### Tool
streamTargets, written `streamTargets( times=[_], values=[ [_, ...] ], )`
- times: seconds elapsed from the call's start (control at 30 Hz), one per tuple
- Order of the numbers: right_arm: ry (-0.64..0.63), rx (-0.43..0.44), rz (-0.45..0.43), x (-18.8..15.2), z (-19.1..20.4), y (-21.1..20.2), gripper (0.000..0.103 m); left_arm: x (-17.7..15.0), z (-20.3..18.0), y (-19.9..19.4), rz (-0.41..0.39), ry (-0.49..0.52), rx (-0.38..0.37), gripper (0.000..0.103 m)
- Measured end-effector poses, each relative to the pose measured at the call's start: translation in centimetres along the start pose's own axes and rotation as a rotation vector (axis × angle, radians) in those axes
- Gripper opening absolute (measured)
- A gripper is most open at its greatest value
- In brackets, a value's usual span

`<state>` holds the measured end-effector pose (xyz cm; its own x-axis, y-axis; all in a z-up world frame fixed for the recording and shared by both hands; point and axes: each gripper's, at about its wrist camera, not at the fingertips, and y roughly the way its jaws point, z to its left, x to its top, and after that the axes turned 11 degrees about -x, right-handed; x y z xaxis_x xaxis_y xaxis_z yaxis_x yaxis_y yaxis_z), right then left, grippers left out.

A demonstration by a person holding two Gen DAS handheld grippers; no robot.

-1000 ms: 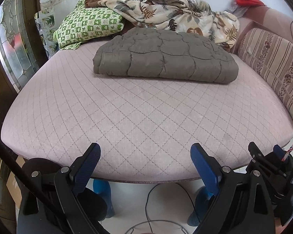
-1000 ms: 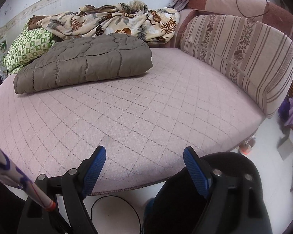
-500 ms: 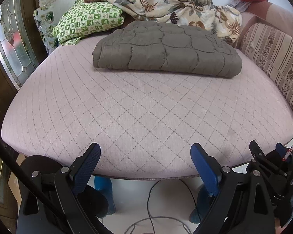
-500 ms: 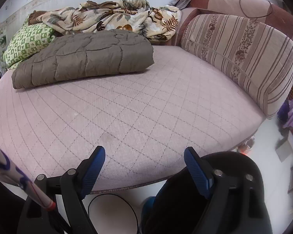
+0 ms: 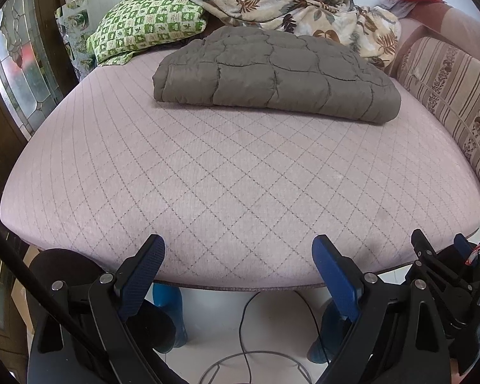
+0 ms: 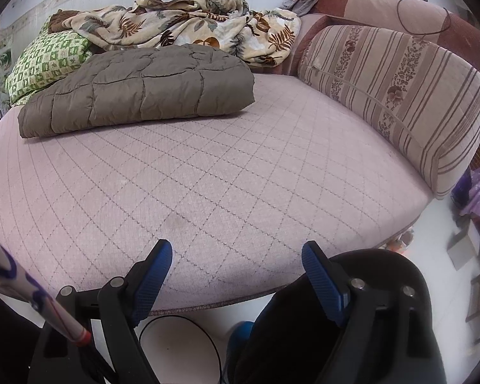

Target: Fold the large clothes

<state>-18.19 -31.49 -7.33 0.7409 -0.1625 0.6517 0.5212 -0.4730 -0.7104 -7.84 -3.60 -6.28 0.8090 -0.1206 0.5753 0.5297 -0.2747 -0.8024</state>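
Note:
A grey-brown quilted garment [image 5: 275, 73] [image 6: 137, 91] lies folded into a thick rectangle at the far side of the pink quilted bed [image 5: 227, 172] [image 6: 208, 176]. My left gripper [image 5: 238, 249] hangs open over the bed's near edge, far from the garment, with nothing between its blue pads. My right gripper [image 6: 236, 252] is open too, above the near edge and empty. The right gripper's black frame [image 5: 444, 268] shows at the lower right of the left wrist view.
A leaf-print blanket [image 5: 291, 9] [image 6: 201, 22] and a green checked pillow [image 5: 147, 28] [image 6: 48, 60] are piled behind the garment. A striped bolster [image 6: 400, 96] [image 5: 454, 96] lines the right side. A cable [image 5: 249, 345] lies on the white floor below the bed edge.
Both views have tipped slightly downward, so the folded garment and bed sit a little lower in frame. Both grippers stay open and empty; the garment has not moved.

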Motion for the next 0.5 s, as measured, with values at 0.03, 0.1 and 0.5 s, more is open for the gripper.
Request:
streamTargets(
  times=[0.03, 0.1, 0.5],
  values=[
    [0.0, 0.0, 0.0, 0.0, 0.0, 0.0, 0.087, 0.0, 0.0, 0.0, 0.001, -0.001, 0.0, 0.093],
    [0.001, 0.0, 0.0, 0.0, 0.0, 0.0, 0.087, 0.0, 0.1, 0.0, 0.001, -0.004, -0.001, 0.093],
    [0.003, 0.008, -0.054, 2.3, -0.2, -1.5, 0.087, 0.0, 0.8, -0.4, 0.0, -0.035, 0.004, 0.093]
  ],
)
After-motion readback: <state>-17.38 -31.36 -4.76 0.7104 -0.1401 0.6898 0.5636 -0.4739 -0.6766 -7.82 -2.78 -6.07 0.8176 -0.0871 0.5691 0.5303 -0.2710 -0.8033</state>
